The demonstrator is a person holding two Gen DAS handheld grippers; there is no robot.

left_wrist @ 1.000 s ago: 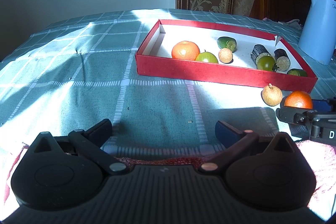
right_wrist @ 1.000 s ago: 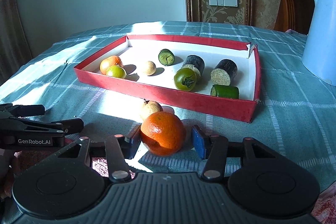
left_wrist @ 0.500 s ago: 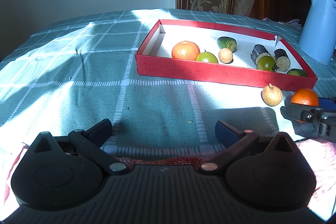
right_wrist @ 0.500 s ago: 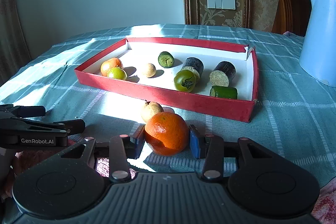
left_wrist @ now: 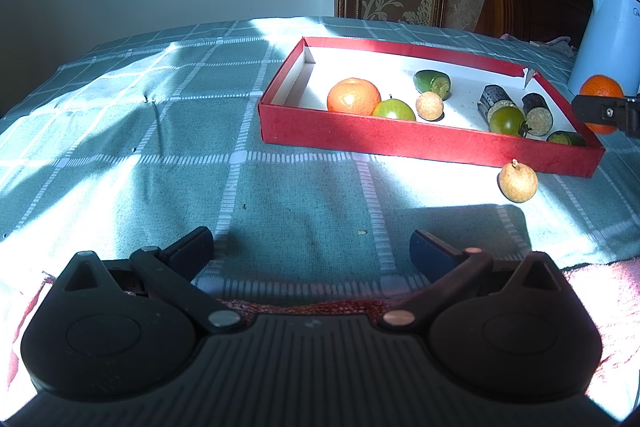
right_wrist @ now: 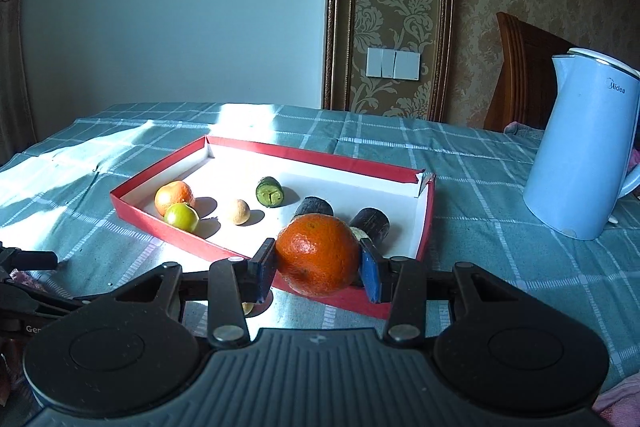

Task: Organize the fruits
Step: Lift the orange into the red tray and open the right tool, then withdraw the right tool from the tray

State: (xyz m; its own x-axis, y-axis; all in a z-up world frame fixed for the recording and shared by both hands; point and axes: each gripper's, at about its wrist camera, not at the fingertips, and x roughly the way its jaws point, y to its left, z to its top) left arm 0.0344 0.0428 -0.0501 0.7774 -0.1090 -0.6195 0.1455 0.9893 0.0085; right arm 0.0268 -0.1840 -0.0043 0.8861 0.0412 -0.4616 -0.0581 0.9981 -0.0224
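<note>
My right gripper is shut on an orange and holds it in the air above the near edge of the red tray; the held orange also shows in the left wrist view. The tray holds another orange, a green tomato, a small tan fruit, cucumber pieces and dark cylinders. A tan fruit lies on the cloth in front of the tray. My left gripper is open and empty, low over the cloth.
A light blue kettle stands right of the tray. A wooden chair is behind the table. A checked teal cloth covers the table. A pink towel lies at the near edge.
My right gripper closed on the orange and lifted it off the cloth, up toward the tray. The left gripper stayed still.
</note>
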